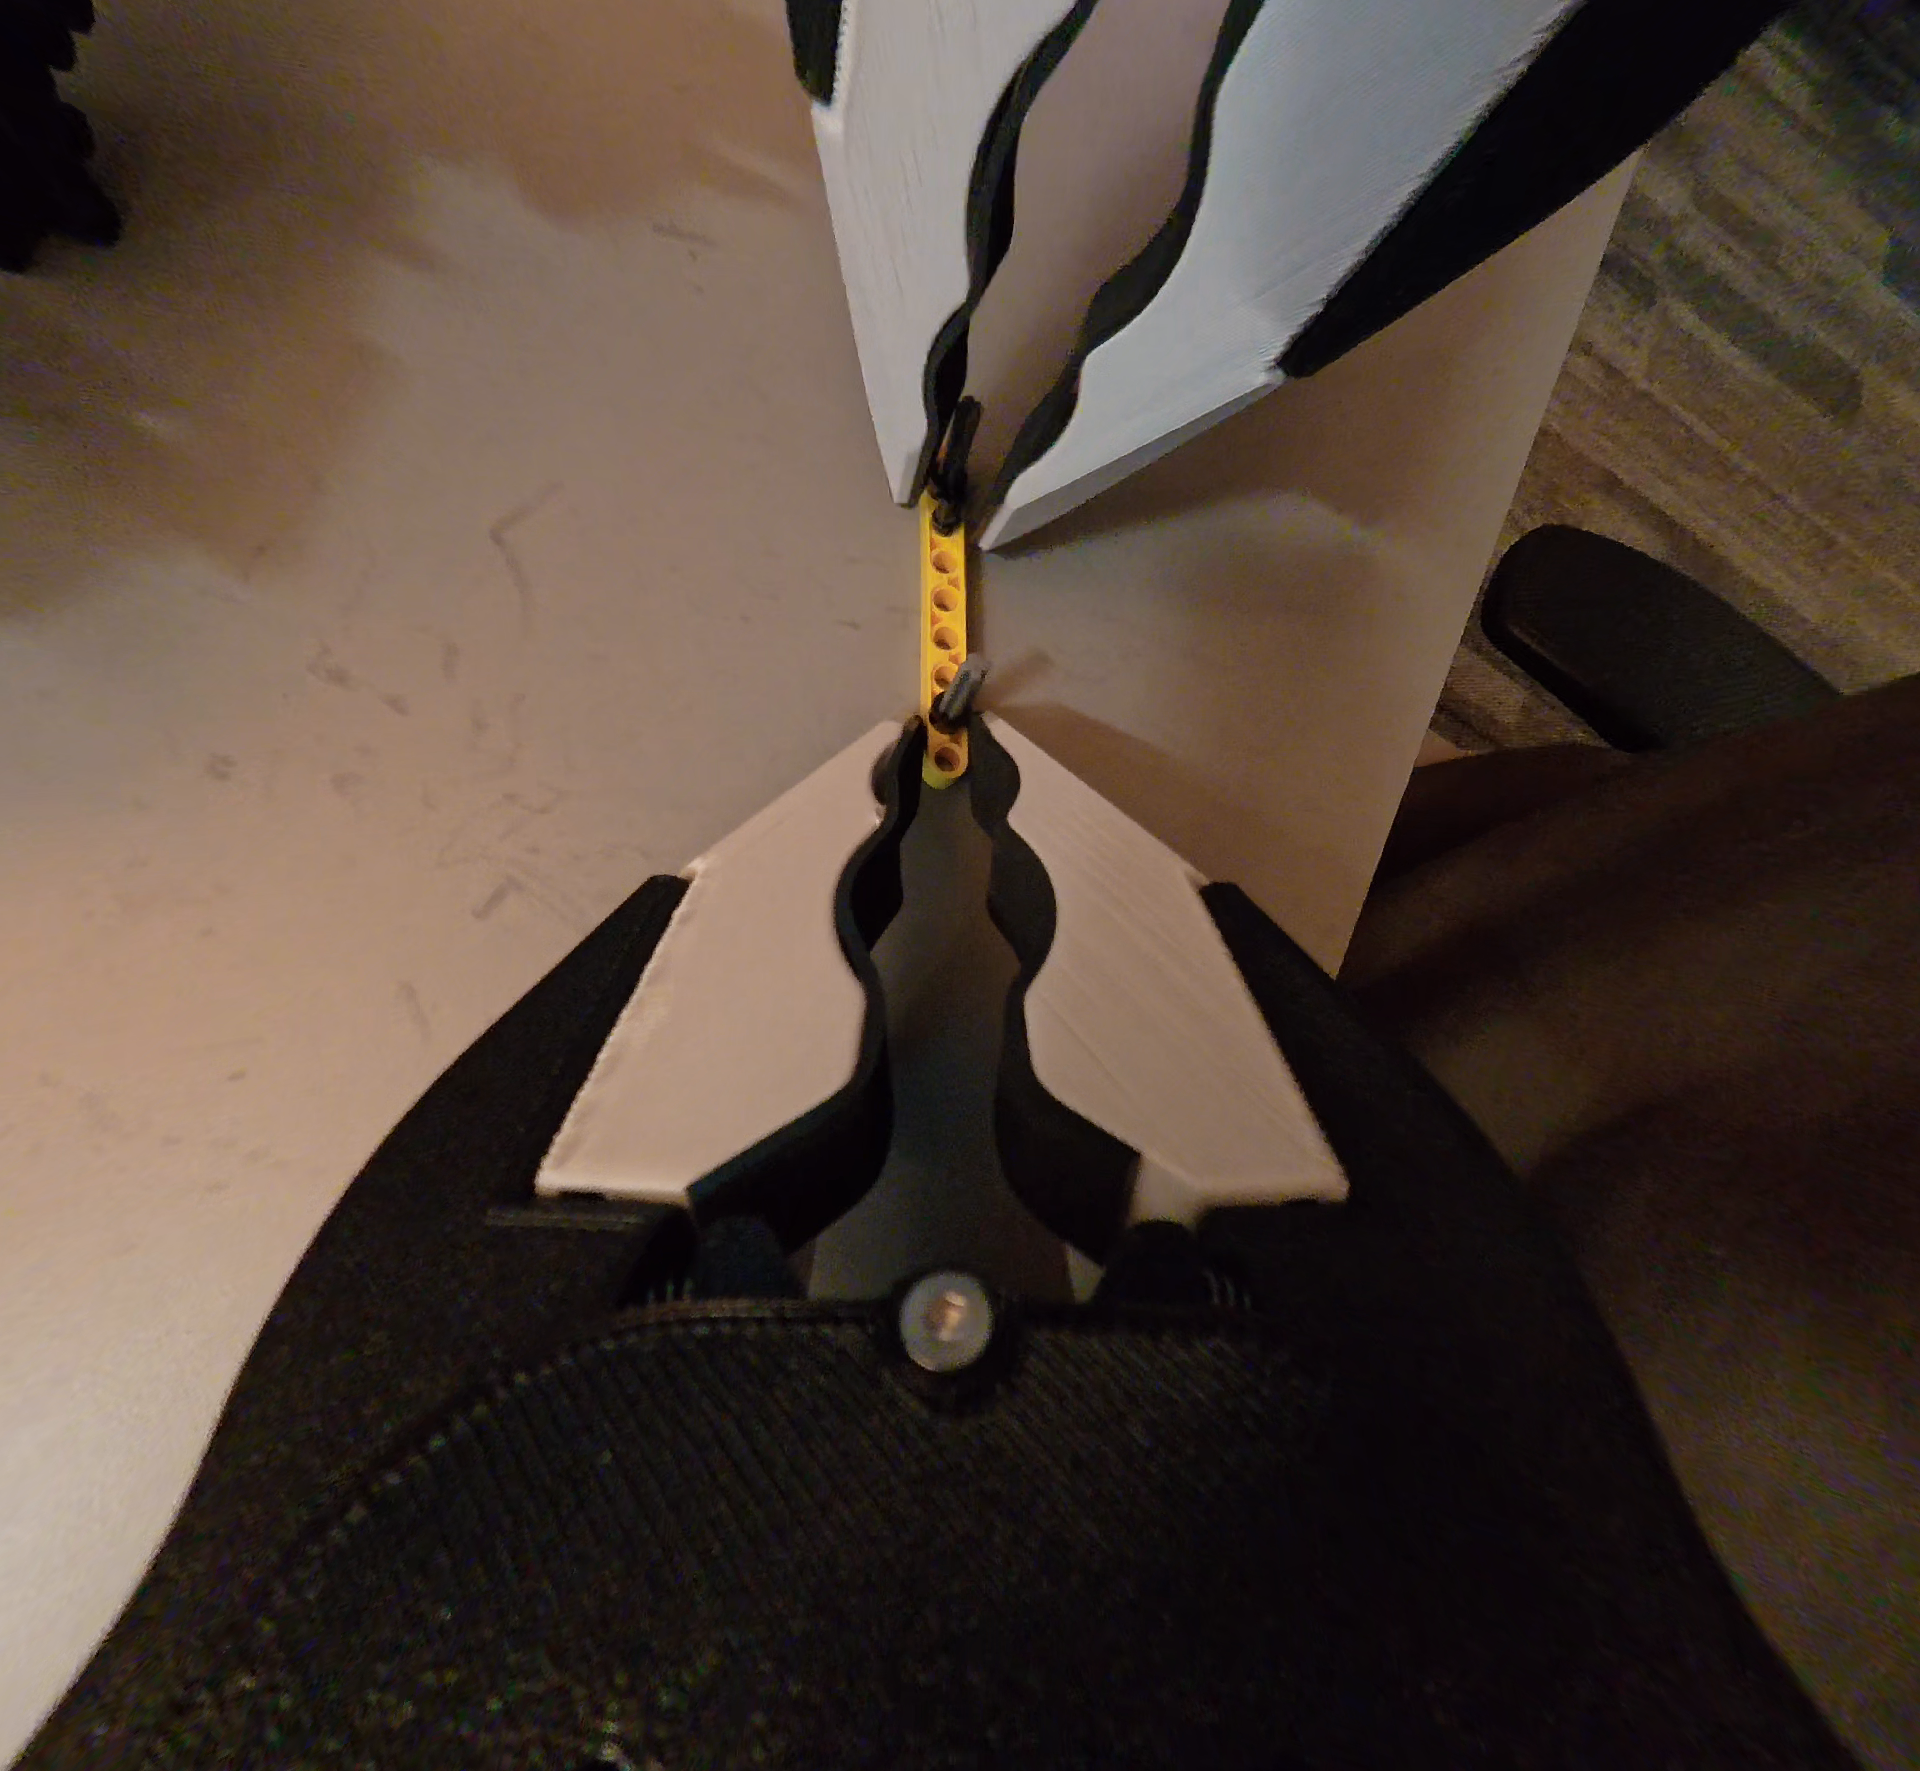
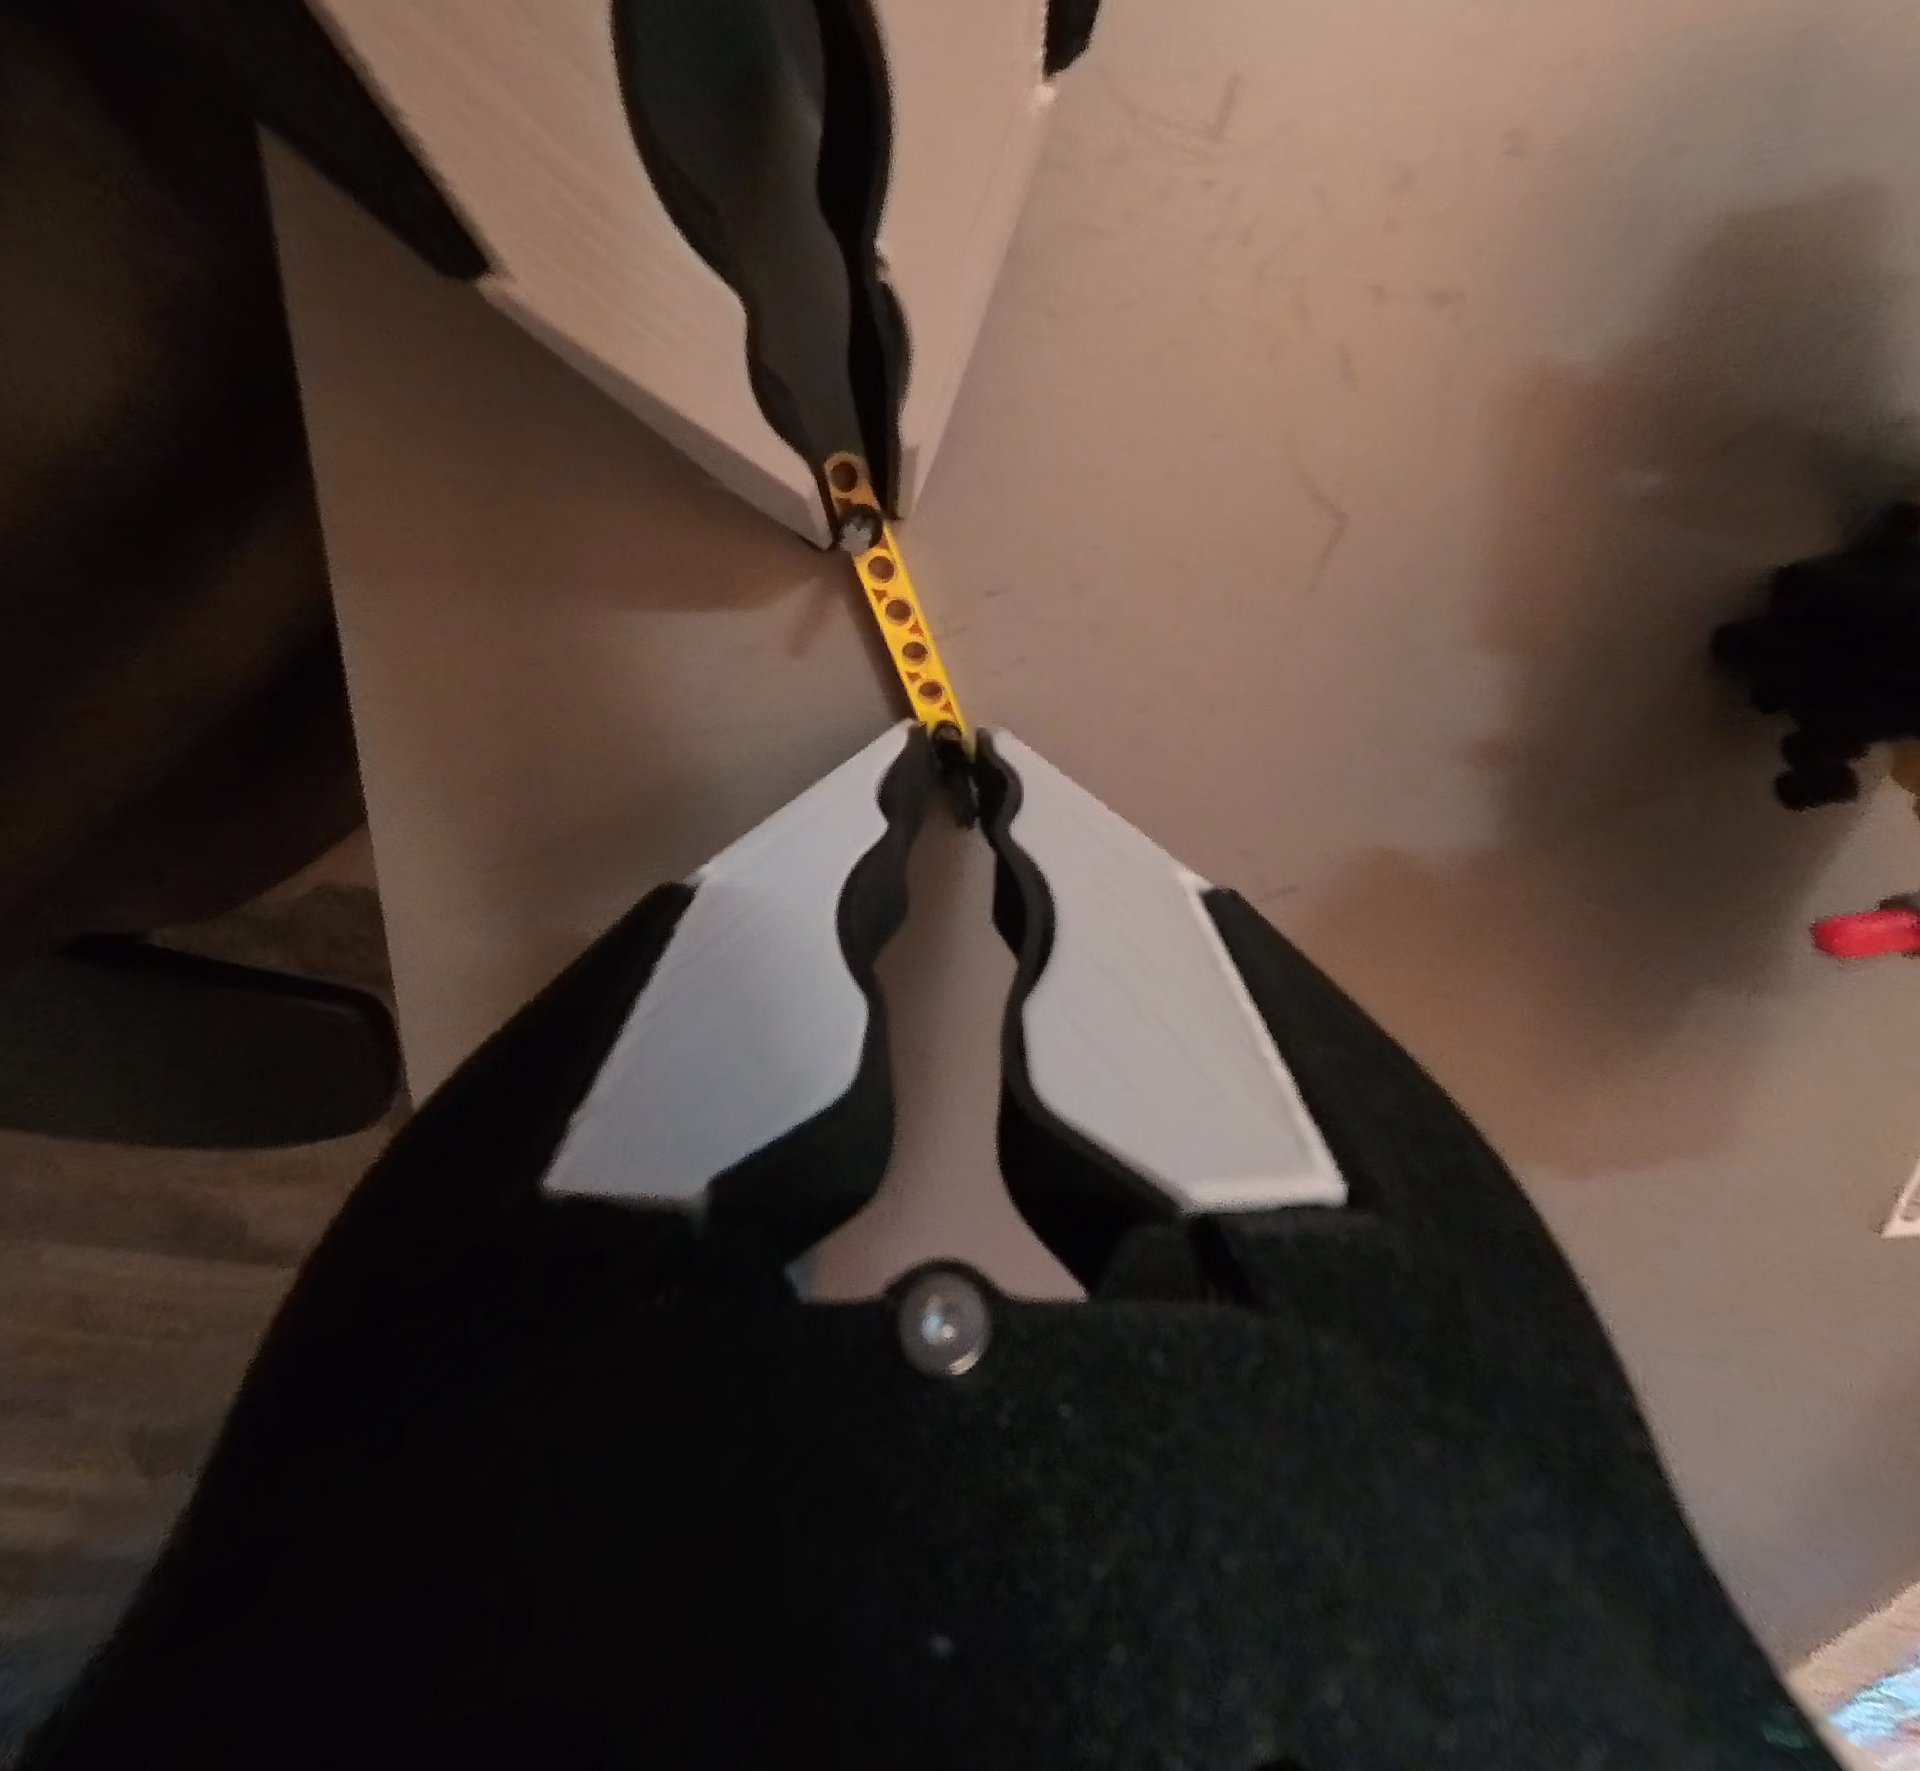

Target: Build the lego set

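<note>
A pale, scuffed table is filling most of both views, with a dark chair armrest and grey floor showing past its edge. The 2 grippers are facing each other tip to tip above the tabletop.

The left gripper is reaching in from the bottom of its own view, its 2 fingers pressed together on the near end of a yellow beam with a row of holes. The right gripper is doing the same from the opposite side, its tips squeezing a small black pin sitting at the beam's other end. So the beam is hanging in the air between the 2 sets of tips, stretched over the table and not resting on it.

A short grey pin is sticking out of a hole just ahead of the left gripper's tips.

Off to the side, a blurred clump of black parts and a small red piece are lying on the table, well apart from the grippers.
</note>
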{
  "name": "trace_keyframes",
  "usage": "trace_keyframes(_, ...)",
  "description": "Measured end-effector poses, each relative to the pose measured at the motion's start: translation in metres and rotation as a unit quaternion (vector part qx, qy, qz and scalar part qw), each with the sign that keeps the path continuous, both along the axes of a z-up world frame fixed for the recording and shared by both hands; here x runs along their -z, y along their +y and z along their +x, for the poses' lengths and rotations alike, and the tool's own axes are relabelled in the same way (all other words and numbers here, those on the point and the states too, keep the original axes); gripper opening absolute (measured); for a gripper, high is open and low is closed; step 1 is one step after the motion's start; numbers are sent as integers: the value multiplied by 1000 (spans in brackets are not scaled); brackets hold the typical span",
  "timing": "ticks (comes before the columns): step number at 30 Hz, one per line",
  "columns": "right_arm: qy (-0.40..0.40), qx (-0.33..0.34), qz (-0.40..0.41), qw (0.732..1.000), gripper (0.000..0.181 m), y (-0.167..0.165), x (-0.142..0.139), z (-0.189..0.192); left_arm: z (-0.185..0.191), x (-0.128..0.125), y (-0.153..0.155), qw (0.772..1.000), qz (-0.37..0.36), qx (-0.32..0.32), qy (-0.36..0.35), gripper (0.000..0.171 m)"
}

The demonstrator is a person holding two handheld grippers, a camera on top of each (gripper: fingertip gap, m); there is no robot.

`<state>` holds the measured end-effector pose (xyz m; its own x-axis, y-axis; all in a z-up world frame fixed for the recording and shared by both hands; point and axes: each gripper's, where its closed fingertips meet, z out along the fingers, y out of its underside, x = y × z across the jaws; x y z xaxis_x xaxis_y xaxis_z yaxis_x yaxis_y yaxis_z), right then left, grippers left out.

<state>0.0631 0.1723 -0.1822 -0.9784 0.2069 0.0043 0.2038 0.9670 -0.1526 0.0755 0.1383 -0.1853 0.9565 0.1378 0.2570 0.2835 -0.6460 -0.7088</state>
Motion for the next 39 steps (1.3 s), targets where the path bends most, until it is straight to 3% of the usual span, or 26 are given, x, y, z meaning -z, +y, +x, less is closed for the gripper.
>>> trace_keyframes(4,11,8,-20,1000,12,-1,-6,1,0,0,1,1000,1,3,-1,7)
trace_keyframes(8,32,-17,-4,999,3,-1,-7,-1,0,0,1,1000,0,4,1,7)
trace_keyframes(19,30,-51,6,998,2,-1,-5,0,0,0,2,1000,-1,4,0,7)
trace_keyframes(35,60,-27,-9,998,0,-1,-3,-1,0,0,1,1000,-1,3,5,7)
trace_keyframes(39,56,15,-12,998,1,-1,-3,-2,0,1,1,1000,-4,2,20,7)
